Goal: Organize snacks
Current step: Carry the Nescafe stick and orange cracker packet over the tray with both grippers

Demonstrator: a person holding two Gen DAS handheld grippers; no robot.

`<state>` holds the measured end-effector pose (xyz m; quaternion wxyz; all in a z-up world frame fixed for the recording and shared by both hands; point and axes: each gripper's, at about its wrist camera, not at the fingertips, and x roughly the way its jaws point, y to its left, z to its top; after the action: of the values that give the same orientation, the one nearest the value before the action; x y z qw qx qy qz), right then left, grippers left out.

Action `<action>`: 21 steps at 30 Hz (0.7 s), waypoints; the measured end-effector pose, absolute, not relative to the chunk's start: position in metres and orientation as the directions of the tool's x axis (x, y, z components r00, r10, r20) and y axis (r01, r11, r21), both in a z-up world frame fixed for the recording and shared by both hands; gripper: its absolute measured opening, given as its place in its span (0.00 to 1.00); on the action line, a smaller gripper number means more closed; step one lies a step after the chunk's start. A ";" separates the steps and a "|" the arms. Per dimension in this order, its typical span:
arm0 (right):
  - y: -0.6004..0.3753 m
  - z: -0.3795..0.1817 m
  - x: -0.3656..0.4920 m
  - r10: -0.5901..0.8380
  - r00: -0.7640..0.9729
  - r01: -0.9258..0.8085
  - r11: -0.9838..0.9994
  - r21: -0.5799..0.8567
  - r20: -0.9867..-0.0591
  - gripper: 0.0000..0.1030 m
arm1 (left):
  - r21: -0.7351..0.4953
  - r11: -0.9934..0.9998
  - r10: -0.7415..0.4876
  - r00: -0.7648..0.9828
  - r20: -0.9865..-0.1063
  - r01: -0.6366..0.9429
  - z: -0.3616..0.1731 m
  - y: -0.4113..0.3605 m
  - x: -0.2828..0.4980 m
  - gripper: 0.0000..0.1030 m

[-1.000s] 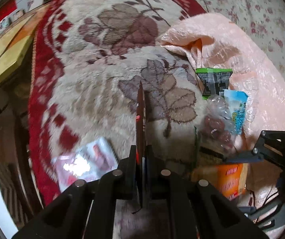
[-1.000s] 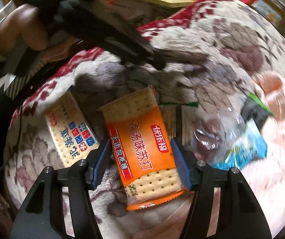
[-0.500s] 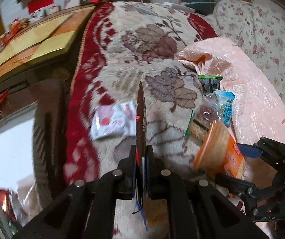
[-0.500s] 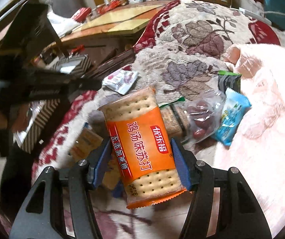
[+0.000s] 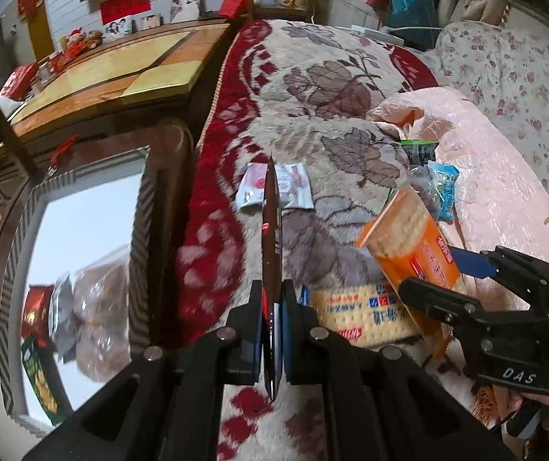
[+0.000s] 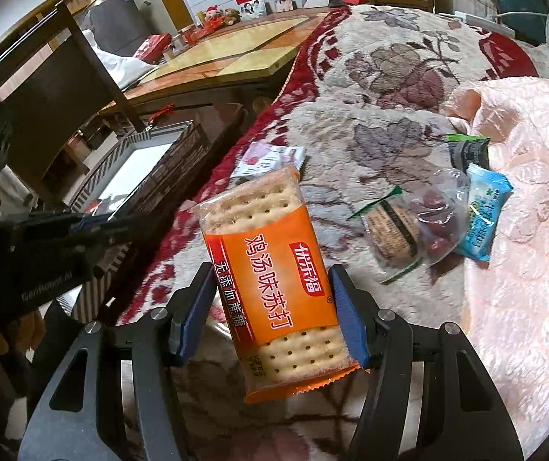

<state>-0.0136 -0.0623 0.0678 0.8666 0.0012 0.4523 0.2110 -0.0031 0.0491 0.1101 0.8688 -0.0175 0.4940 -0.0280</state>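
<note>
Clearly, orange cracker pack (image 6: 274,280) reads 鸡汤味苏打; neighbouring gripper body (image 5: 512,374) reads DAS.

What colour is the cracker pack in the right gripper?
Orange, with clear ends; cracker pack shows best in the right wrist view.

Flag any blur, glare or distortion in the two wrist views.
Left wrist view: strong fisheye bending at the edges, motion smear on the red rug border, box interior blown out pale. Right wrist view: orange cracker pack sharp, print readable; corners vignetted dark.
</note>
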 end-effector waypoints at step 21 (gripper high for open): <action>-0.019 0.068 -0.020 0.393 0.453 -0.405 0.890 0.208 -0.800 0.58 | -0.084 0.993 -0.026 0.555 -0.831 -0.080 0.118 0.095 -0.037 0.09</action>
<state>-0.0201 -0.0192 0.0675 0.8524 -0.0064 0.4674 0.2342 -0.0370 0.0947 0.1182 0.8801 -0.0559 0.4713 0.0153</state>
